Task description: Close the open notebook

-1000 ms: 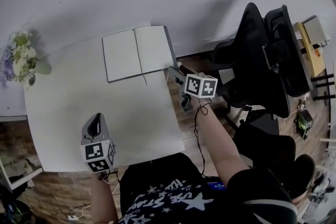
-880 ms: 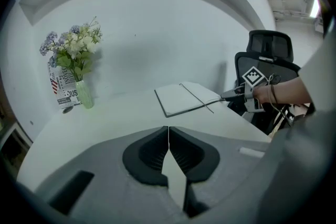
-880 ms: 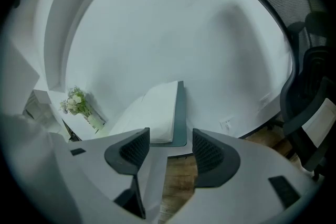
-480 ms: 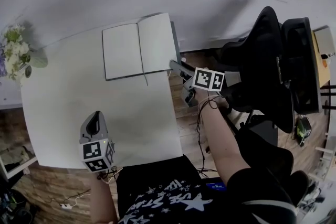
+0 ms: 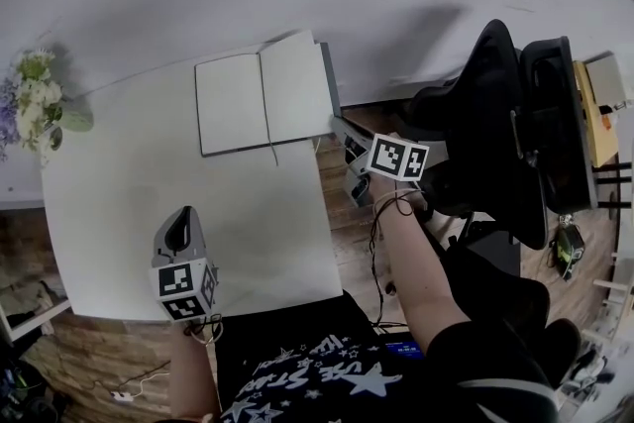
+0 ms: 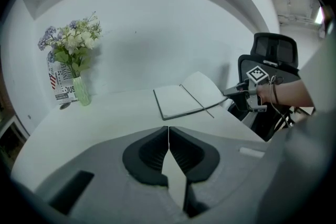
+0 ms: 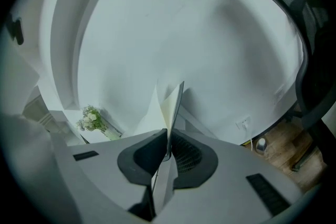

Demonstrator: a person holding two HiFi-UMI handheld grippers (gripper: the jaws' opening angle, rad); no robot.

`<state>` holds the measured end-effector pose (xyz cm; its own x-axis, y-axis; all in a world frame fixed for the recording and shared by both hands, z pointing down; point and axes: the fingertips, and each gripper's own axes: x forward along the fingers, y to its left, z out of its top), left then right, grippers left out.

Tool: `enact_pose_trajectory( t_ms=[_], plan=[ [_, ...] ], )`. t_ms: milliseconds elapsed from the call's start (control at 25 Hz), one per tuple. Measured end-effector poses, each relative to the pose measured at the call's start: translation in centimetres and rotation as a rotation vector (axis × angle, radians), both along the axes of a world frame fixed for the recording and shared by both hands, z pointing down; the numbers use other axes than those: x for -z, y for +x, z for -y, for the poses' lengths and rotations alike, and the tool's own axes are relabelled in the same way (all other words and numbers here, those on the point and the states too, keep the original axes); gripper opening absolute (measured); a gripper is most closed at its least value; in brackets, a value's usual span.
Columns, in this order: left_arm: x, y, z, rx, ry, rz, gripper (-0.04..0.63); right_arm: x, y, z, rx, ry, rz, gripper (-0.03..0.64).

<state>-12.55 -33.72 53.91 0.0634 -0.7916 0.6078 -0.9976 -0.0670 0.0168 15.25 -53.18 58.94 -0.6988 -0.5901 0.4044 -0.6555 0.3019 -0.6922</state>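
The notebook [image 5: 263, 102] lies open at the table's [image 5: 129, 203] far right corner, its spine running front to back and its spread lying widest side to side. The right gripper's [image 5: 340, 126] jaws are closing on the edge of its right cover. The left gripper's [image 5: 179, 225] jaws are together and empty.

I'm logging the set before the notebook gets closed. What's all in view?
table: one, white, centre, against the wall
notebook: one, white pages, dark cover, open at the table's far right corner
flowers: one bunch, white and purple, in a green vase at the table's far left corner
chair: at least one, black, right of the table
floor: wood, brown, beside the table
arm: one, bare, reaching from the person to the notebook
left gripper: one, grey, above the table's near edge, jaws together, empty
right gripper: one, grey, at the notebook's right edge, jaws closing on the raised cover
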Motion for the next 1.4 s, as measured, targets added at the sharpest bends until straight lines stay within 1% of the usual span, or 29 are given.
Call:
enact_pose_trajectory(
  t_ms=[360, 560, 720, 920, 1200, 1400],
  plan=[
    [1.7, -1.3, -0.1, -0.040, 0.045, -0.030, 0.023, 4.0, -1.3, -0.7, -0.042, 0.084, -0.061, 0.023],
    [2.7, -2.4, -0.3, -0.079, 0.061, -0.032, 0.023, 7.1, -3.3, -1.4, -0.044, 0.157, -0.103, 0.023],
    [3.2, -3.4, 0.0, -0.103, 0.079, -0.037, 0.023, 9.4, -5.8, -2.2, -0.019, 0.228, -0.151, 0.023],
    [3.6, -4.7, 0.0, -0.111, 0.100, -0.047, 0.023, 11.3, -8.9, -3.0, 0.017, 0.294, -0.200, 0.021],
    [3.7, -7.8, -0.6, -0.098, 0.116, -0.059, 0.023, 12.4, -13.7, -3.8, 0.067, 0.344, -0.238, 0.023],
    [3.3, -9.8, -1.3, -0.088, 0.109, -0.066, 0.023, 12.2, -17.4, -4.7, 0.137, 0.379, -0.305, 0.023]
  ],
)
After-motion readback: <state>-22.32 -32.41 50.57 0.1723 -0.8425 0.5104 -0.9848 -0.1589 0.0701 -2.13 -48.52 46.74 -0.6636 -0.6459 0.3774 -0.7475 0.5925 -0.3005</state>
